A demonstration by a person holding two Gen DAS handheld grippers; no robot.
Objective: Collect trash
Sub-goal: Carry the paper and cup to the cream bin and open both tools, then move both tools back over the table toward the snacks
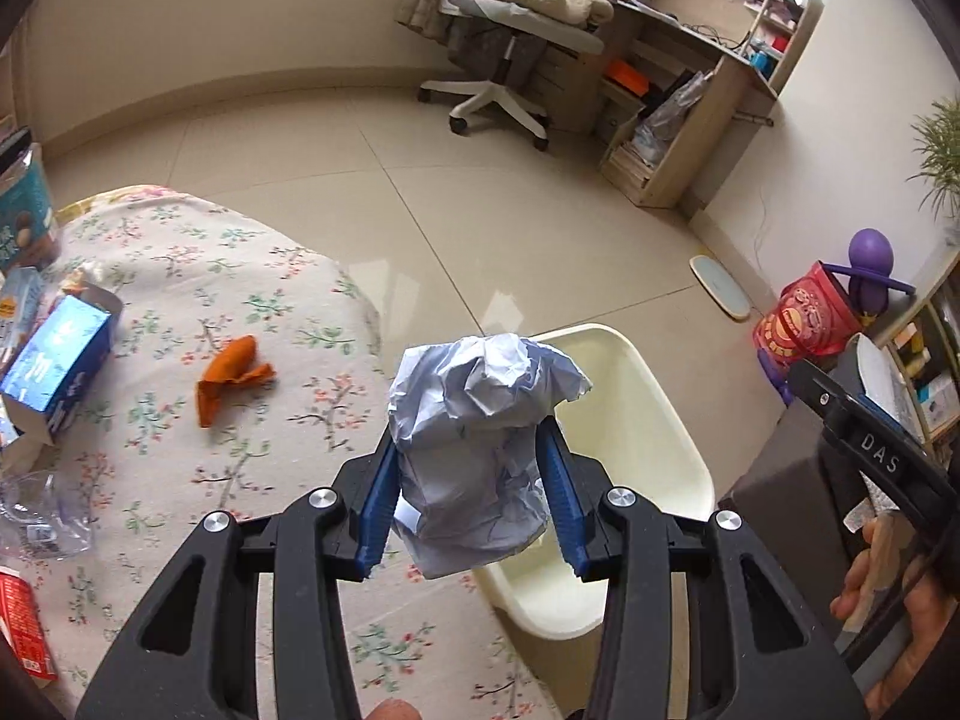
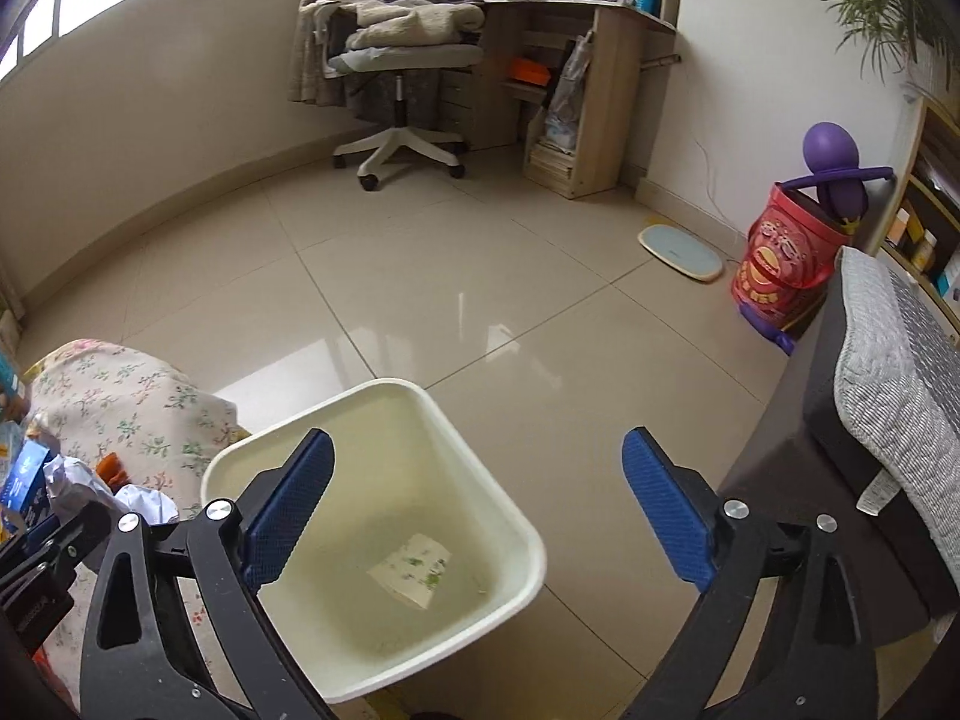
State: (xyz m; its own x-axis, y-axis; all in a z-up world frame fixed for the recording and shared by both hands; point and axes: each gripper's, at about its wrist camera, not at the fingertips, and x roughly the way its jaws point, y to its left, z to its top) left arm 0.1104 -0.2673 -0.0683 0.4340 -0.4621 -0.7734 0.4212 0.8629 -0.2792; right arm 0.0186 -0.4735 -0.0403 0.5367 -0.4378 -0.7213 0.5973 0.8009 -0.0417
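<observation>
My left gripper [image 1: 474, 462] is shut on a crumpled white paper ball [image 1: 480, 414], held above the edge of the floral-cloth table [image 1: 180, 252], right beside the cream trash bin [image 1: 624, 414]. The paper ball also shows in the right wrist view [image 2: 78, 483] at the far left. My right gripper [image 2: 480, 498] is open and empty, hovering over the cream trash bin [image 2: 516, 516], which holds a small floral wrapper [image 2: 414, 567]. An orange scrap [image 1: 231, 375], a blue box [image 1: 57, 369] and clear plastic [image 1: 36, 510] lie on the table.
A red carton [image 1: 21, 624] sits at the table's left edge. A red bucket with a purple toy [image 2: 786, 258] and a scale [image 2: 681, 252] stand on the tiled floor. An office chair [image 2: 396, 78] and desk [image 2: 600, 60] are at the back. A dark cushioned seat [image 2: 888, 396] is at right.
</observation>
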